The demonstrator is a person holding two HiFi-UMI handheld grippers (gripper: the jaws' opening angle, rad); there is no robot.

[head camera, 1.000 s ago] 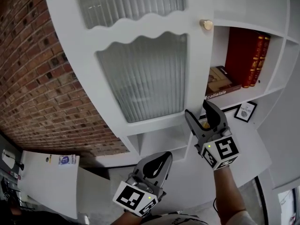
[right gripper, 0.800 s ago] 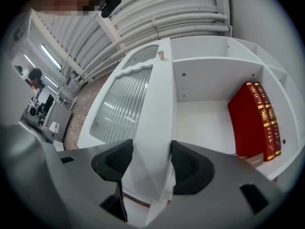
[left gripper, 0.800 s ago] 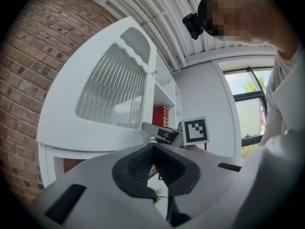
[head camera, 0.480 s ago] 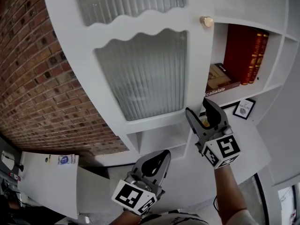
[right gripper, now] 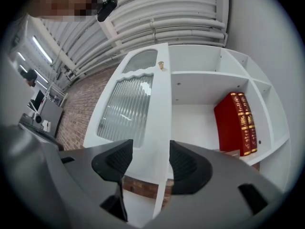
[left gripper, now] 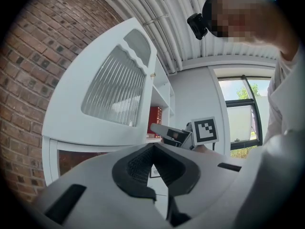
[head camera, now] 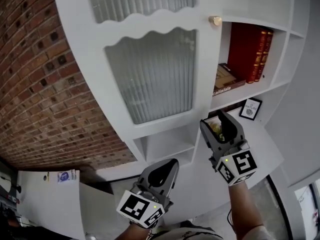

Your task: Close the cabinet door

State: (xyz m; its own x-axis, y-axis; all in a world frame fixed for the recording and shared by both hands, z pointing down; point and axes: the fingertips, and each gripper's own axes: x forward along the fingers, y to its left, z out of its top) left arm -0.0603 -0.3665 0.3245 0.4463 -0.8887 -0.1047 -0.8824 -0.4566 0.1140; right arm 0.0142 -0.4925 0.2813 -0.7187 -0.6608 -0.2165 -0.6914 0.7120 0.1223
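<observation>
The white cabinet door (head camera: pixel 150 79) with ribbed glass panes stands open, its brass knob (head camera: pixel 215 20) at the free edge. My right gripper (head camera: pixel 218 123) is open at the door's lower free corner. In the right gripper view the door's edge (right gripper: pixel 162 128) runs up between the two jaws of that gripper (right gripper: pixel 150 163), with the knob (right gripper: pixel 161 66) above. My left gripper (head camera: pixel 167 170) hangs lower and to the left, shut and empty, apart from the door. In the left gripper view that gripper (left gripper: pixel 155 168) looks along the door's glass face (left gripper: pixel 114 89).
Red books (head camera: pixel 247 49) stand on the open shelf behind the door, and a flat book (head camera: pixel 225 79) lies beside them. A small framed picture (head camera: pixel 250 108) sits one shelf lower. A brick wall (head camera: pixel 40 84) is left of the cabinet; a white unit (head camera: pixel 50 194) stands at lower left.
The door has swung a little toward the shelves and covers more of the red books. My right gripper stayed at its lower edge. The left gripper barely moved.
</observation>
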